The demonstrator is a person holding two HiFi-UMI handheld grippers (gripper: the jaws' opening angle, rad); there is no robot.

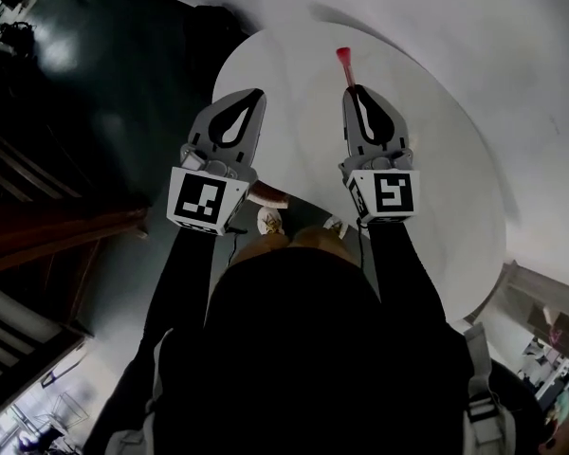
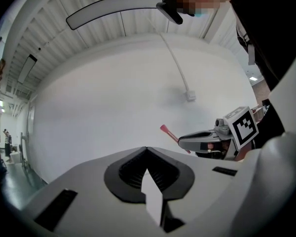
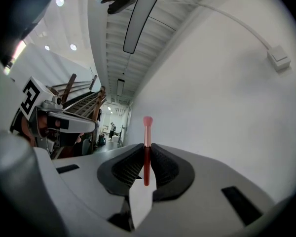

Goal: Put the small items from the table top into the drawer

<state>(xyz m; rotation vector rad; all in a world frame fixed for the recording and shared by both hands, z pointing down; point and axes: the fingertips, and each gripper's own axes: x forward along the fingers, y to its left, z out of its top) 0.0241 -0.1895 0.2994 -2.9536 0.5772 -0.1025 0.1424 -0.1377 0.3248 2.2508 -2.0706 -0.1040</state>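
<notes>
My right gripper (image 1: 353, 90) is shut on a thin red stick with a pink tip (image 1: 344, 64), which pokes out past the jaw tips over the round white table (image 1: 446, 159). In the right gripper view the stick (image 3: 147, 152) stands upright, pinched between the two dark pads. My left gripper (image 1: 258, 93) is held level beside it, to its left, with its jaws shut and nothing between them. The left gripper view shows its own closed jaws (image 2: 147, 149), with the right gripper (image 2: 207, 141) and the stick (image 2: 167, 131) off to the right. No drawer is in view.
Dark floor (image 1: 123, 83) lies left of the table, with brown wooden stair rails (image 1: 38, 226) at the far left. The person's shoes (image 1: 268, 219) show below the grippers. A white wall (image 3: 227, 107) fills both gripper views. Cluttered shelving (image 1: 550, 349) stands at the lower right.
</notes>
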